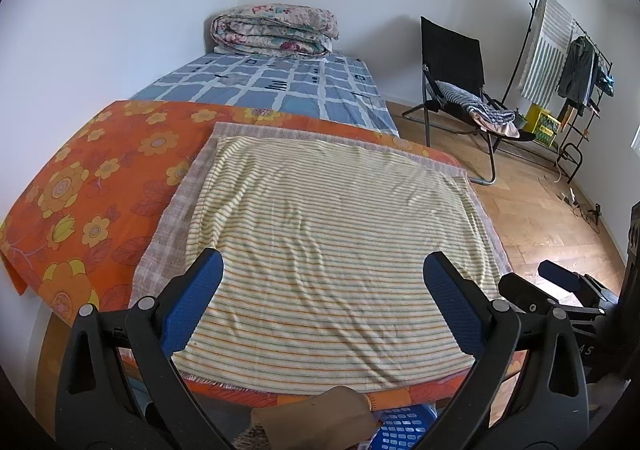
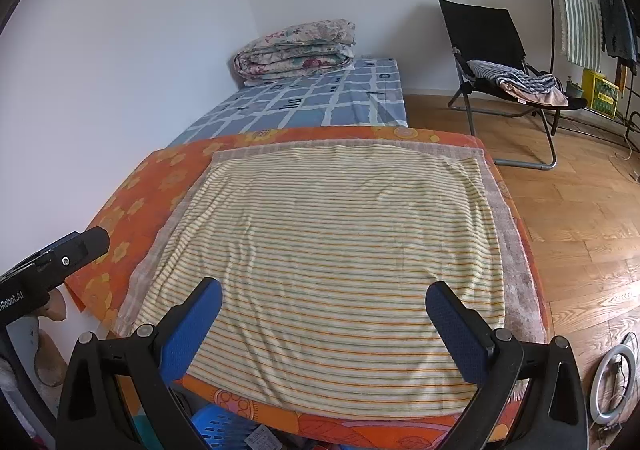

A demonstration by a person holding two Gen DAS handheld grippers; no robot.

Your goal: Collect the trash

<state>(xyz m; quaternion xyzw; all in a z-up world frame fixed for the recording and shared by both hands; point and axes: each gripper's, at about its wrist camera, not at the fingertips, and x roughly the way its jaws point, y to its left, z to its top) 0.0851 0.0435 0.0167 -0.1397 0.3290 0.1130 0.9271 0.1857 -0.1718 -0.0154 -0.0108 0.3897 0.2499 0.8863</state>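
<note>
Trash cannot be made out with any certainty in either view, so I cannot tell where it lies. At far left an orange floral cloth (image 1: 92,177) covers a table beside the white wall. A yellow striped blanket (image 1: 332,242) lies flat over it and reaches the near edge. The left gripper (image 1: 324,262) hovers above the near part of this blanket, its blue-padded fingers (image 1: 200,298) spread wide with nothing between them. The right gripper (image 2: 324,290) hovers just beside it to the right, equally wide apart and empty.

Below the table's near edge a blue plastic basket (image 1: 404,430) shows in part. Just left of it is a tan shape (image 1: 320,416) that I cannot identify.

Beyond the table stands a bed with a blue checked sheet (image 1: 280,85), and a folded floral quilt (image 1: 276,29) lies at its far end against the wall. Further right on the wooden floor (image 1: 532,217) is a black folding chair (image 1: 452,49) with striped fabric (image 1: 476,105) heaped on its seat. A clothes rack (image 1: 560,49) comes next, hung with a striped towel and dark garments, with a yellow crate (image 1: 542,125) at its foot. A white ring light (image 2: 612,382) lies on the floor at the right edge of the right wrist view.
</note>
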